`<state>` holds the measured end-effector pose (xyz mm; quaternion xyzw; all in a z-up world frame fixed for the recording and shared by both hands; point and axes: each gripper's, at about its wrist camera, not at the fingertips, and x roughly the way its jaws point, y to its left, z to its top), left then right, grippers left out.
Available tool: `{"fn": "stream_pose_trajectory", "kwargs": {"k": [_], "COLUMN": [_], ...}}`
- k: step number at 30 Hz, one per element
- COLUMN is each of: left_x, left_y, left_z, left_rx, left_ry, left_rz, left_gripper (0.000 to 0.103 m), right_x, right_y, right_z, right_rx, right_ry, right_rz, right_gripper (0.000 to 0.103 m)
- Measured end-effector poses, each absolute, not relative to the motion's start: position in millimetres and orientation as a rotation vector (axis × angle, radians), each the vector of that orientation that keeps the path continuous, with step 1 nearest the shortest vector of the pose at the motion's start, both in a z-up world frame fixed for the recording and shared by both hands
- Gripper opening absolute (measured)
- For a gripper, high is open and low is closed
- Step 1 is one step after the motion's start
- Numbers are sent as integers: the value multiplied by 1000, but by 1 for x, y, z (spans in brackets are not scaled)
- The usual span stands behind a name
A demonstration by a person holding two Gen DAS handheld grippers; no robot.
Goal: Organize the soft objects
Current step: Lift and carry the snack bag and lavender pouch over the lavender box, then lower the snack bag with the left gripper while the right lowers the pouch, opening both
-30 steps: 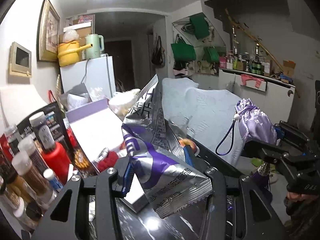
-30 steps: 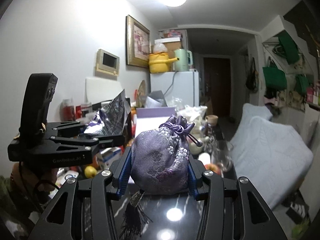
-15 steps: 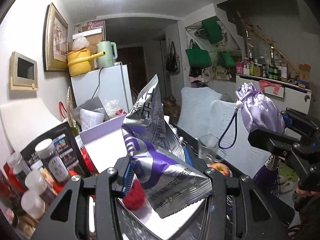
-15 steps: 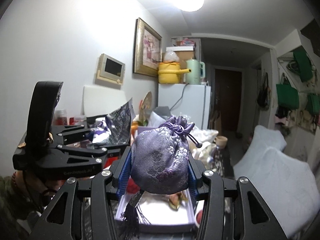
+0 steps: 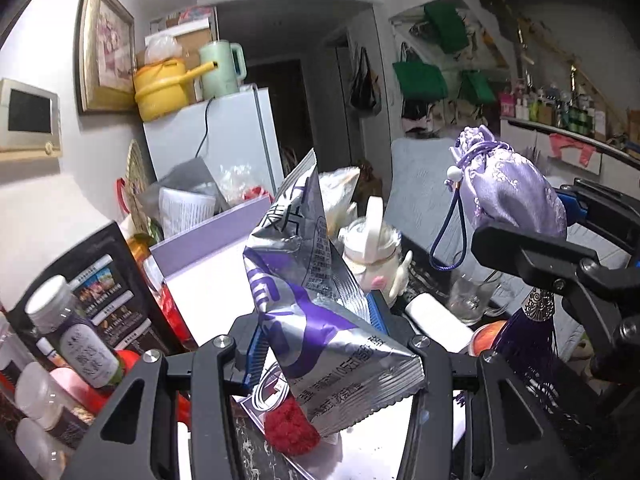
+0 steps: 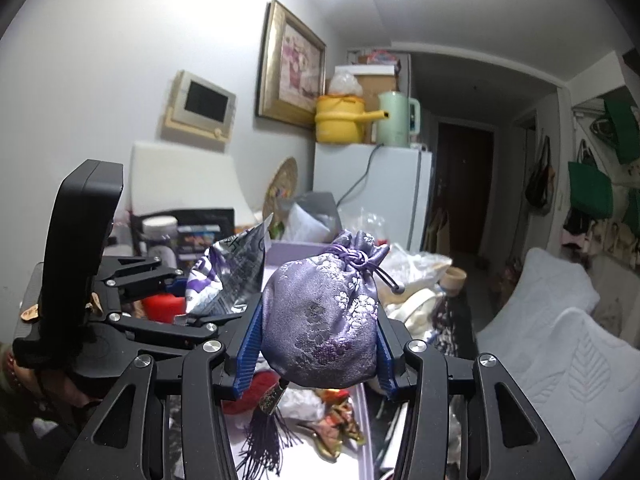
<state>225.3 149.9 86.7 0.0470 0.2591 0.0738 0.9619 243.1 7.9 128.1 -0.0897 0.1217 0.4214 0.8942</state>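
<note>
Left tongs [image 5: 332, 344]: clamped on foil snack bag [image 5: 316, 308]; thin crinkled foil could slip.
Right tongs [image 6: 318, 354]: squeezing brocade pouch [image 6: 324, 316]; dangling tassel [image 6: 266, 436] may snag counter clutter.

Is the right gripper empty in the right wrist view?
No, the right gripper is clamped on a purple drawstring pouch, pads pressed against both its sides.

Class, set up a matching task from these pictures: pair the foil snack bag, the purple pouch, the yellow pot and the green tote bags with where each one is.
Things:
1. foil snack bag
2. purple pouch
3. yellow pot
4. green tote bags

Places:
A. on top of the white fridge
B. hanging on the wall
C. clamped in the left tool
D. clamped in the right tool

Pairs: 1-C, 2-D, 3-A, 4-B
</note>
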Motion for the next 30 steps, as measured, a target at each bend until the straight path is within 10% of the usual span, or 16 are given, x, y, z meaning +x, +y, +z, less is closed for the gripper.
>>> {"fn": "stream_pose_trajectory", "kwargs": {"k": [30], "left_x": [276], "left_y": [138], "left_z": [-32], "left_rx": [65], "left_ry": [854], "left_rz": [109], "left_gripper": [45], "right_x": [304], "right_y": [13], "right_z": [9], "right_rx": [-224], "right_ry": [581], "right_rz": [811], "right_gripper": [48]}}
